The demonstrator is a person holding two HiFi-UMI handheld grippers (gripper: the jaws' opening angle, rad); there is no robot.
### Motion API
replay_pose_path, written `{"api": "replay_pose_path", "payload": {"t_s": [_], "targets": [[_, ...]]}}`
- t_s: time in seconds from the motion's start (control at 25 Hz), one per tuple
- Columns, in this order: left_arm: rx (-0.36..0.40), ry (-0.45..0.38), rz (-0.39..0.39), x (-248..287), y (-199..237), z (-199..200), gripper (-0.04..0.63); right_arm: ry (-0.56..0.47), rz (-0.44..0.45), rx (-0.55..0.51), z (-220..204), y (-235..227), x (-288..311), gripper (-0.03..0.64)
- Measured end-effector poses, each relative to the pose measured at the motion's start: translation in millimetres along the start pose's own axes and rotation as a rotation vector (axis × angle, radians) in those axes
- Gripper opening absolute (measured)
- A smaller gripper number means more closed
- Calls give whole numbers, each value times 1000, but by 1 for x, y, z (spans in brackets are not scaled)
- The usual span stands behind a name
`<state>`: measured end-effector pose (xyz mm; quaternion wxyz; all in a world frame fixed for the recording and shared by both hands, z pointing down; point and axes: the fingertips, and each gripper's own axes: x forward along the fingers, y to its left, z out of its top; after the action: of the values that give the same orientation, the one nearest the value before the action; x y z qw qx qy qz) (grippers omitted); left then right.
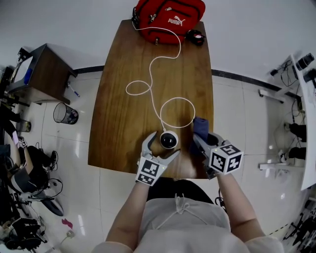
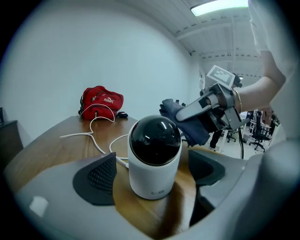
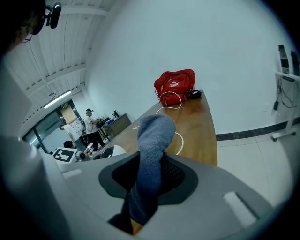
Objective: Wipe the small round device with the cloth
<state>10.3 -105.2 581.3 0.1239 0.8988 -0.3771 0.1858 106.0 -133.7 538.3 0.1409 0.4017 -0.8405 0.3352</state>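
Left gripper view: small round device (image 2: 154, 157) is a white cylinder body with a glossy black dome on top, ceiling light reflecting in the dome. It stands upright on the wooden table (image 1: 118, 108) near the near edge, right between the left gripper's (image 2: 152, 174) jaws. The jaws are spread wide, with a gap showing on both sides, so neither pad presses on it. Head view agrees: the left gripper (image 1: 163, 147) straddles the device (image 1: 169, 140) and a white cable (image 1: 153, 94) loops from it back toward the red bag (image 1: 168, 15) at the far end. The right gripper (image 3: 147, 176) is clamped on the blue-grey cloth (image 3: 152, 140), which sticks up out of the jaws as a folded bulge, just to the right of the device and not touching it. Hard to read: the mark low on the device's front is too small; its cable port is behind the body; the cloth's lower end disappears into the jaw throat. In the head view the right gripper (image 1: 205, 139) covers most of the cloth (image 1: 200, 126), and in the right gripper view only a white sliver of the device shows past the jaw body.
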Motion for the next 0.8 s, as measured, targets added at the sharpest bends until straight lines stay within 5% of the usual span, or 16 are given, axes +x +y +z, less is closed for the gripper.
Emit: {"api": "replay_pose_path", "payload": {"t_s": [0.24,0.4,0.52,0.8], "targets": [[-3,-37,-37,20,0,6,477,-11,-7,-1,-4,-9,3,106],[16,8,-62,29,-2,3,477,-6,-1,-13,-4,-3,2,106],[33,24,-39,29,1,2,381,-2,-3,-18,-5,-1,-2,106],[62,22,-85,23,-6,12,377,14,-31,-1,-11,-4,-14,107]]}}
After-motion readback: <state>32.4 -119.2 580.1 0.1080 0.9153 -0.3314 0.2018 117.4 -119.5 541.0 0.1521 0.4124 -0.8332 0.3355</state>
